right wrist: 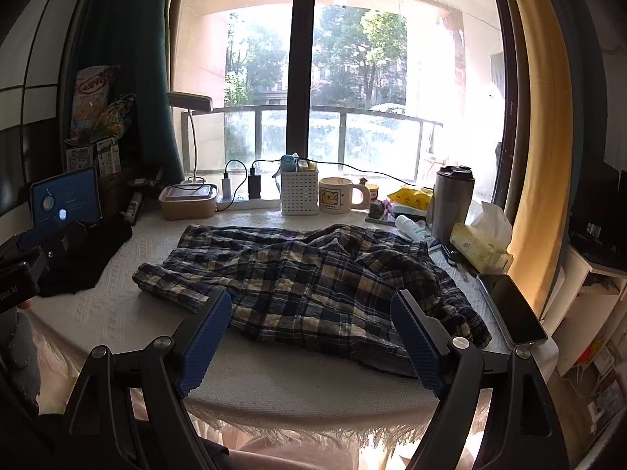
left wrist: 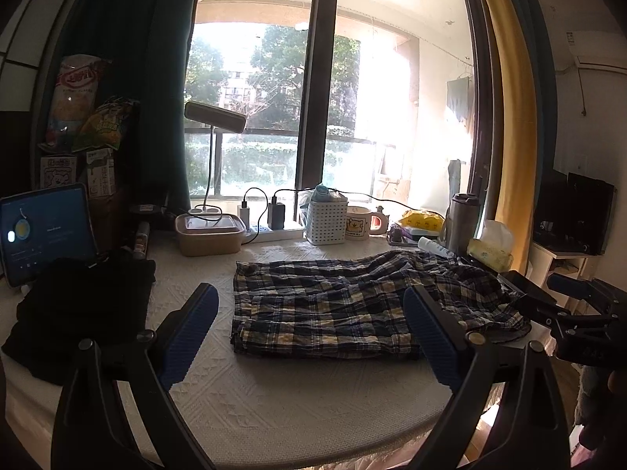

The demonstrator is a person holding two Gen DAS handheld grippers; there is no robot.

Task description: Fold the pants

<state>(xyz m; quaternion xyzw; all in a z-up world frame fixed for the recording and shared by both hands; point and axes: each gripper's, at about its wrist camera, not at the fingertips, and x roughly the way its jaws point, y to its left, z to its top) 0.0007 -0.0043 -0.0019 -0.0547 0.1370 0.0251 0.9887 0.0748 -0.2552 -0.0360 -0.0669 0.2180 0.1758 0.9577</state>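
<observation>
The plaid pants (left wrist: 337, 286) in blue, yellow and white lie crumpled and flat on the white textured table cover (left wrist: 274, 399). In the right wrist view the pants (right wrist: 305, 258) spread from the left middle to the right edge of the table. My left gripper (left wrist: 309, 290) is open in front of the pants' near left part, and its blue pads hold nothing. My right gripper (right wrist: 311, 297) stands open over the near edge of the pants, with no cloth pinched. At the right edge of the left wrist view the right gripper (left wrist: 580, 313) also shows.
A black garment (left wrist: 78, 313) lies at the left beside a lit tablet (left wrist: 43, 227). A phone (right wrist: 513, 309), tissue pack (right wrist: 478, 243) and steel tumbler (right wrist: 452, 199) line the right side. A mug (right wrist: 339, 194), white basket (right wrist: 299, 192), lunch box (right wrist: 188, 197) and power strip (right wrist: 235, 203) stand along the window.
</observation>
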